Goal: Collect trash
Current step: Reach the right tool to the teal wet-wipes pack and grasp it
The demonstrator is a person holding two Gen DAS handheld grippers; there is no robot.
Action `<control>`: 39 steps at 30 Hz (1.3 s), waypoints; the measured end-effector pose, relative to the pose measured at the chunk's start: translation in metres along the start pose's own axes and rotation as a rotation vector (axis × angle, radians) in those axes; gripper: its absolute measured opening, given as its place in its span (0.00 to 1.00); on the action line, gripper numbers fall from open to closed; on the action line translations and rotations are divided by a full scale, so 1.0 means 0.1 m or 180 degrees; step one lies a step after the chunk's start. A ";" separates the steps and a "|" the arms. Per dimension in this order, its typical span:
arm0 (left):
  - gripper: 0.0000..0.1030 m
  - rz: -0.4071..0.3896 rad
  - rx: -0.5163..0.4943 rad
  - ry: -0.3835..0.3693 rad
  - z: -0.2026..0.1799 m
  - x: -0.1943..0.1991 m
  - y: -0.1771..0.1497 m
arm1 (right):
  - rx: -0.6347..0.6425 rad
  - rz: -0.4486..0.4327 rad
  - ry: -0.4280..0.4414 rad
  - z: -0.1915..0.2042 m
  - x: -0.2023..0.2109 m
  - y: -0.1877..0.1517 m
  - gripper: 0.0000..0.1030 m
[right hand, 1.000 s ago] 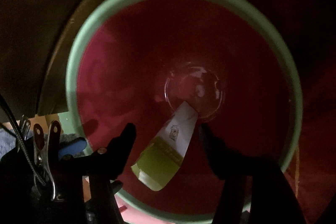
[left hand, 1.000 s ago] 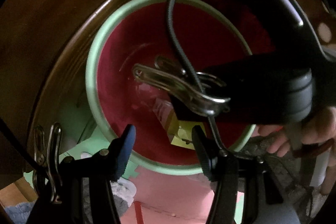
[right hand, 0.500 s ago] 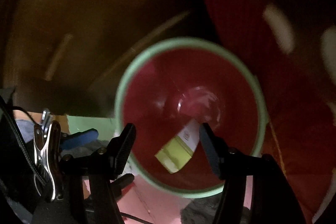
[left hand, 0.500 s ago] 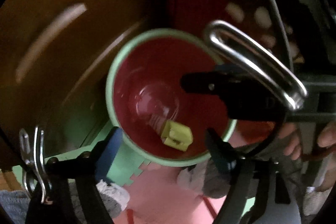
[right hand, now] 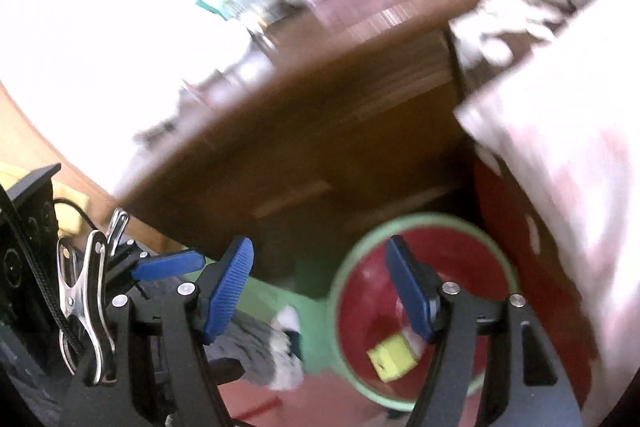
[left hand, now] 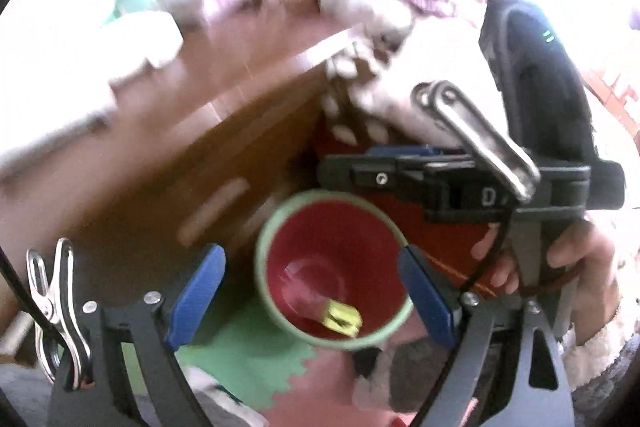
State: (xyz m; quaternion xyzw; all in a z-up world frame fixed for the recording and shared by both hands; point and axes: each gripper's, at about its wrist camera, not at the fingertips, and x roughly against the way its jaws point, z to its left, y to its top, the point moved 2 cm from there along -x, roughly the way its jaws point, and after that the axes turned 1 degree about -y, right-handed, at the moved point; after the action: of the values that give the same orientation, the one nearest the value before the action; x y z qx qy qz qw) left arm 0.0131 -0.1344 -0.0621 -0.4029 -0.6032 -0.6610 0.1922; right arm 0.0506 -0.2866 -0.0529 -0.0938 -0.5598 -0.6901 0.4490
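Left hand-held gripper, left wrist view: jaws opening, blue pads standing wide with nothing pinched between them. Red bin with a green rim is sitting below on foam floor tiles, beside a brown wooden cabinet. Yellow-green wrapper is lying at the bin's bottom (a clear plastic piece beside it). Person's hand is gripping the other tool at right.

Right hand-held gripper, right wrist view: jaws opening, empty. Same bin is showing behind the right pad, wrapper inside. Picture is blurred.
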 end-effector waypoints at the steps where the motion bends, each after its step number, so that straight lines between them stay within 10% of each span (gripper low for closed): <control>1: 0.89 -0.0091 -0.0023 0.0069 0.03 0.12 0.05 | 0.0002 -0.0075 0.0074 0.06 0.04 0.07 0.69; 9: 0.89 -0.1137 0.0110 0.0440 0.40 1.01 0.44 | 0.0334 -0.0925 0.0220 0.67 0.41 0.60 0.73; 15: 1.00 -0.1933 0.0403 0.0987 0.89 1.52 0.61 | 0.0983 -0.1877 -0.0291 1.35 0.76 0.94 0.90; 27: 1.00 -0.1767 0.0430 0.0641 1.73 0.79 0.95 | 0.0602 -0.1381 -0.0351 1.15 -0.45 1.74 0.89; 32: 0.95 -0.1460 0.0175 0.0171 1.79 0.27 1.40 | -0.0346 -0.1143 -0.0091 0.41 -0.53 1.97 0.52; 39: 0.87 -0.0952 -0.0544 0.0509 1.45 -0.27 1.83 | -0.0846 -0.1123 0.0109 -0.19 -0.42 2.07 0.51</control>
State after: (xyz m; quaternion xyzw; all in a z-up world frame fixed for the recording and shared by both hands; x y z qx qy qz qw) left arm 0.2083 -0.0387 0.0274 -0.2698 -0.5809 -0.7609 0.1041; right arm 0.2322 -0.2747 0.0564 -0.0410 -0.4639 -0.8272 0.3145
